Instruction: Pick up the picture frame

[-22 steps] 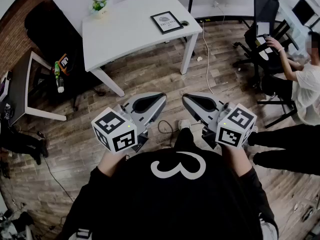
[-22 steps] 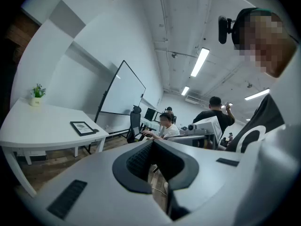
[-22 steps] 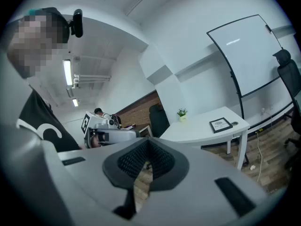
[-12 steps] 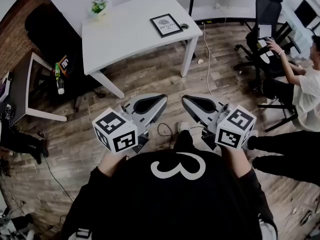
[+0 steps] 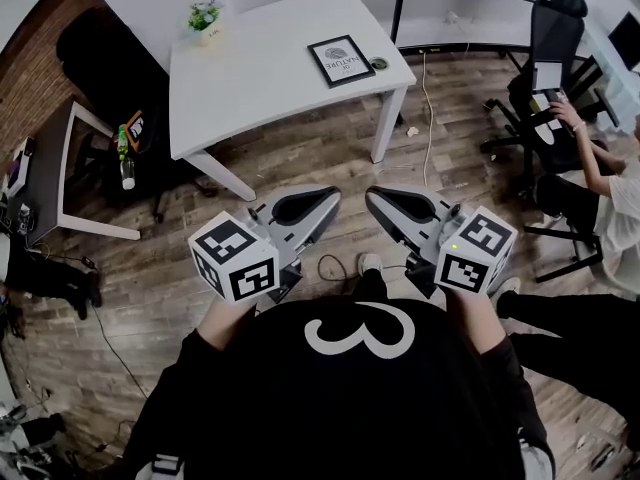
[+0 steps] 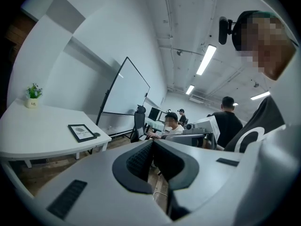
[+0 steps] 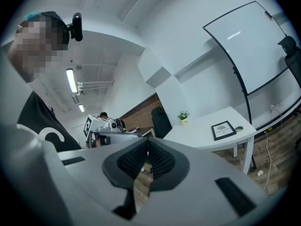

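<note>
A black picture frame (image 5: 342, 60) with a white print lies flat near the right end of a white table (image 5: 250, 78), far ahead of me. It also shows small in the left gripper view, the picture frame (image 6: 82, 132), and in the right gripper view, the picture frame (image 7: 223, 130). My left gripper (image 5: 327, 199) and right gripper (image 5: 376, 200) are held side by side over the wooden floor, well short of the table. Both are shut with nothing between the jaws.
A small potted plant (image 5: 204, 16) stands at the table's far left corner and a small round dark object (image 5: 379, 64) lies beside the frame. A whiteboard stand (image 5: 404, 8), office chairs (image 5: 552, 38) with seated people at right, a dark side table (image 5: 50, 163) at left, cables on the floor.
The view has shifted slightly, so the table and frame sit a little more to the right and lower. Both grippers keep their pose, shut.
</note>
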The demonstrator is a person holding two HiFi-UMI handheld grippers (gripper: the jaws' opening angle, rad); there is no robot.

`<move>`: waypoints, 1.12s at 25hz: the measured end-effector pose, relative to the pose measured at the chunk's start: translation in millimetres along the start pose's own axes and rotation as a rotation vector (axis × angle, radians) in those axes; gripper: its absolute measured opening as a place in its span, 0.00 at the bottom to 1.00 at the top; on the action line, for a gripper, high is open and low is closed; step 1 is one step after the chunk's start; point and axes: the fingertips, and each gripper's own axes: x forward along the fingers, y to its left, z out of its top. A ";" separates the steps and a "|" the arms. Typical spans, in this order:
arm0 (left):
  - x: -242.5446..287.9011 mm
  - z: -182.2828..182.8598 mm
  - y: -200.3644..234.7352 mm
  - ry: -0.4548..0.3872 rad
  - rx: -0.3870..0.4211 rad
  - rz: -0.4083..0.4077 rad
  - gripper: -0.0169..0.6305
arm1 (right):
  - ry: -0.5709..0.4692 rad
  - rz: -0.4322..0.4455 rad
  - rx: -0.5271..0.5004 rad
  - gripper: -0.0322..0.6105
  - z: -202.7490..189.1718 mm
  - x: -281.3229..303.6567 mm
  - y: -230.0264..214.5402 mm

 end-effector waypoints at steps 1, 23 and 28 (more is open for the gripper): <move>5.9 2.9 4.3 -0.001 -0.001 0.004 0.05 | 0.000 0.003 0.001 0.09 3.0 0.6 -7.2; 148.7 55.5 58.6 -0.031 -0.004 0.055 0.05 | 0.014 0.051 -0.003 0.09 65.6 -16.2 -154.9; 148.7 50.1 60.7 -0.032 -0.022 0.064 0.05 | 0.027 0.042 -0.008 0.09 62.7 -16.4 -159.5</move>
